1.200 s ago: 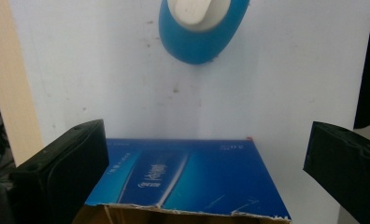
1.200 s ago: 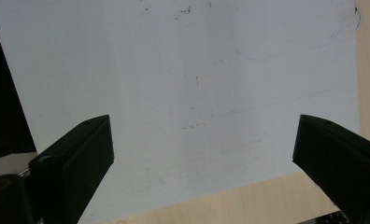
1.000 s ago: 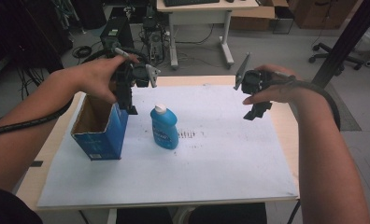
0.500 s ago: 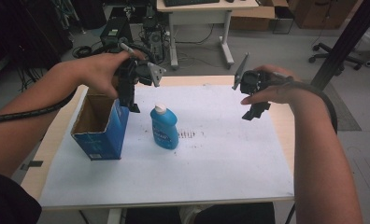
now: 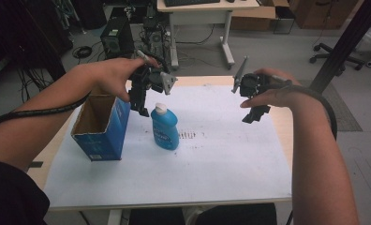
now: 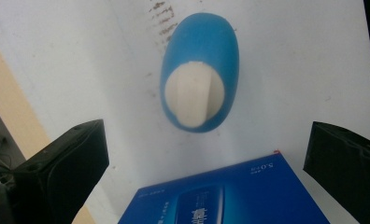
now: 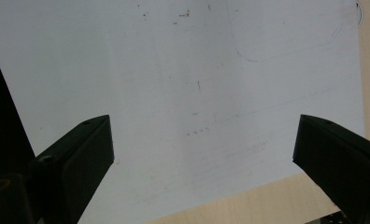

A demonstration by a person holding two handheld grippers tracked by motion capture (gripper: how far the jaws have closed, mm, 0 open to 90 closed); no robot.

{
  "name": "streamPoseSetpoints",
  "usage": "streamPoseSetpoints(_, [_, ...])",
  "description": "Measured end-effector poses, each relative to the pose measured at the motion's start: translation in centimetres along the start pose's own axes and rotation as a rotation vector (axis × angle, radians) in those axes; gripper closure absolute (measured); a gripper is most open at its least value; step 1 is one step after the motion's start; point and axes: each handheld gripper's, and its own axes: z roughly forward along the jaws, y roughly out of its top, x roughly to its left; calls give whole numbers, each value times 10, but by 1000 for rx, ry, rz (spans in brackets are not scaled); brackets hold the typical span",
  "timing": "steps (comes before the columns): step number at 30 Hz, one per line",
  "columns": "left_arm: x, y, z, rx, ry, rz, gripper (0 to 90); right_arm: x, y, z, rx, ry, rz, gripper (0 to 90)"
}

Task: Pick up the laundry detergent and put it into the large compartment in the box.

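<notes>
Blue carton [image 5: 101,125], open-topped, stands upright at the desk's [image 5: 174,183] left; just beside it stands the blue bottle [image 5: 164,127] with a white cap. Left gripper [image 5: 139,101] hangs above and behind both, jaws spread, holding nothing. Right gripper [image 5: 255,114] hovers well apart over bare white sheet [image 5: 221,154], jaws likewise spread.

Grey floor — desk [image 5: 207,7], office chair [image 5: 336,49], cardboard boxes [image 5: 315,11], tangled cables [image 5: 83,50].

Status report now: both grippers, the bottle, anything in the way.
Left gripper open, above the blue bottle, not touching. Right gripper open, empty, over bare white sheet. Bottle upright, white cap on. Open blue box stands close beside the bottle.
</notes>
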Motion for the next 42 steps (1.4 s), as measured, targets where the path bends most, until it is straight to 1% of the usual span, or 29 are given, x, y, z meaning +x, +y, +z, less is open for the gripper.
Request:
streamPoseSetpoints(1, [0, 2, 2, -2, 0, 0, 2, 0, 0, 0, 0, 0, 0, 50])
streamPoseSetpoints(3, [1, 6, 6, 2, -1, 18, 1, 0, -1, 2, 2, 1, 1, 50])
streamPoseSetpoints(5, [1, 8, 7, 3, -7, 18, 1, 0, -2, 2, -1, 1, 4, 49])
streamPoseSetpoints(7, [1, 12, 12, 4, -14, 36, 1, 0, -3, 3, -4, 3, 6, 50])
streamPoseSetpoints(10, [2, 15, 15, 6, -12, 43, 2, 0, -4, 4, 2, 3, 8, 50])
streamPoseSetpoints(11, [3, 17, 18, 16, -9, 48, 1, 0, -4, 5, 5, 6, 5, 50])
streamPoseSetpoints(13, [3, 17, 20, 20, -9, 46, 2, 0, -5, 5, 0, 5, 7, 50])
streamPoseSetpoints(14, [3, 18, 23, 22, -16, 44, 1, 0, -5, 6, -1, 7, 5, 50])
streamPoseSetpoints(18, [4, 20, 29, 35, -19, 52, 2, 0, -5, 6, 4, 8, 4, 50])
streamPoseSetpoints(21, [4, 20, 32, 32, -22, 55, 2, 0, -5, 7, 2, 7, 5, 50])
streamPoseSetpoints(22, [4, 20, 34, 37, -22, 65, 1, 0, -4, 7, 0, 9, 4, 50])
streamPoseSetpoints(25, [5, 21, 37, 40, -22, 70, 2, 0, -4, 8, 3, 9, 4, 51])
streamPoseSetpoints(29, [4, 21, 40, 39, -24, 63, 1, 0, -5, 9, 4, 10, 6, 51])
streamPoseSetpoints(33, [5, 22, 46, 52, -20, 77, 1, -1, -5, 11, 1, 12, 8, 51])
streamPoseSetpoints(36, [4, 21, 50, 52, -17, 71, 2, -1, -5, 12, 4, 14, 5, 51])
streamPoseSetpoints(37, [4, 22, 51, 57, -14, 83, 2, -1, -5, 12, 6, 12, 5, 51])
streamPoseSetpoints(40, [4, 22, 54, 55, -14, 82, 1, -1, -5, 13, 1, 13, 8, 51])
streamPoseSetpoints(42, [4, 21, 56, 62, -5, 83, 1, -1, -4, 13, 5, 14, 5, 51])
